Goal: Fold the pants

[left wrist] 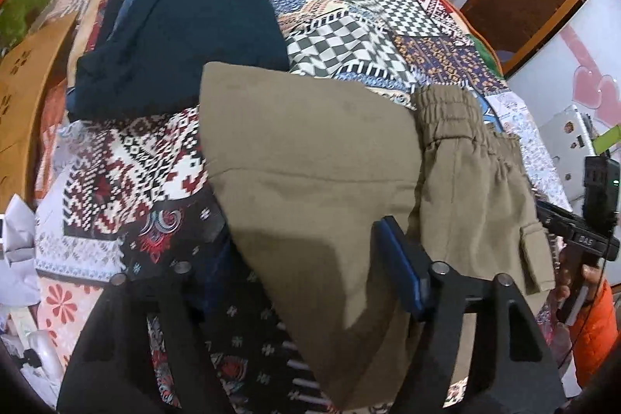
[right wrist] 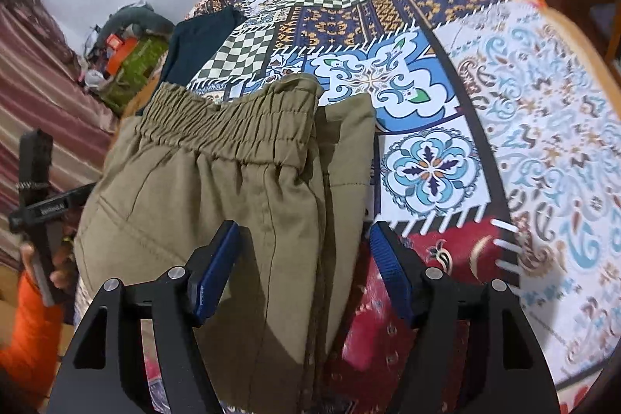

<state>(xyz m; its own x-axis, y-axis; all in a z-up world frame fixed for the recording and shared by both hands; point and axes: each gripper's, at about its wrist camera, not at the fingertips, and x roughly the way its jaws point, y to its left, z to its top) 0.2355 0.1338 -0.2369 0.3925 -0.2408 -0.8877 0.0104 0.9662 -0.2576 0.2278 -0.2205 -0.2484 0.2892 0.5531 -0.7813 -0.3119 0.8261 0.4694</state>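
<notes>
Left wrist view, nearest: the left gripper [left wrist: 302,282] points steeply down over the khaki pants [left wrist: 310,181]. Only its right blue pad [left wrist: 399,266] is clearly seen, lying on or just over the cloth; the left finger is blurred and partly hidden by the fabric, so whether cloth is pinched cannot be told. The pants lie folded on the patchwork bedspread [left wrist: 368,10], their elastic waistband [left wrist: 446,111] to the right and a flap pocket [left wrist: 537,258] at the right edge. Beyond them, to the left, lies a dark teal garment [left wrist: 186,26], well apart from the pants' waistband. At far right, the person's right hand [left wrist: 578,282], in an orange sleeve [left wrist: 597,328], holds the other tool.

Right wrist view, nearest: the right gripper [right wrist: 300,266] stands released, jaws spread, its left pad [right wrist: 213,274] over the khaki pants [right wrist: 194,200] and its right pad [right wrist: 388,270] over the patchwork bedspread [right wrist: 504,142], beyond the cloth's edge. The gathered waistband [right wrist: 233,119] lies farther on. At far left, the left hand [right wrist: 42,270] grips its tool.
</notes>
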